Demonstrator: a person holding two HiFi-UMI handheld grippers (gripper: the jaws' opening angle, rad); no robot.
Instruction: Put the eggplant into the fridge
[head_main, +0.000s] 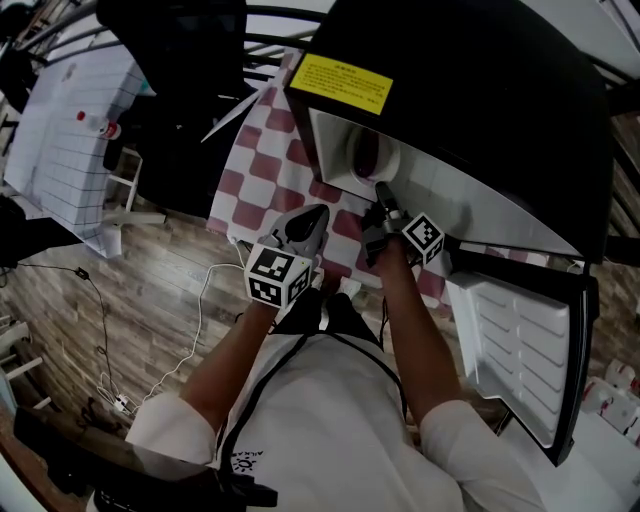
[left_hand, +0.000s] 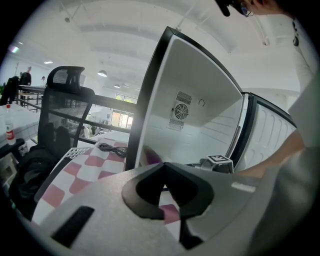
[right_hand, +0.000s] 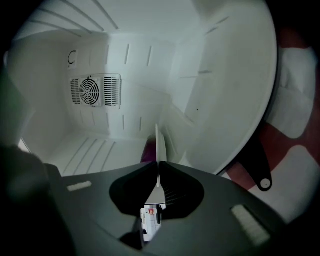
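Note:
A small black fridge (head_main: 470, 90) stands open on a table with a red-and-white checked cloth (head_main: 265, 165). On its white floor a white plate (head_main: 388, 160) stands on edge, carrying the purple eggplant (head_main: 367, 152). My right gripper (head_main: 384, 192) reaches into the opening, shut on the plate's thin rim (right_hand: 158, 142). A sliver of eggplant (right_hand: 148, 150) shows behind the rim. My left gripper (head_main: 308, 222) hovers in front of the fridge to the left, jaws shut and empty (left_hand: 163, 166). From there the eggplant (left_hand: 151, 157) shows inside the fridge (left_hand: 200, 125).
The fridge door (head_main: 530, 350) hangs open to the right. A fan grille (right_hand: 95, 91) sits on the back wall. A black cable (left_hand: 112, 148) lies on the cloth, and a mesh office chair (left_hand: 65, 95) stands at the left. A white cable (head_main: 200, 300) trails over the wooden floor.

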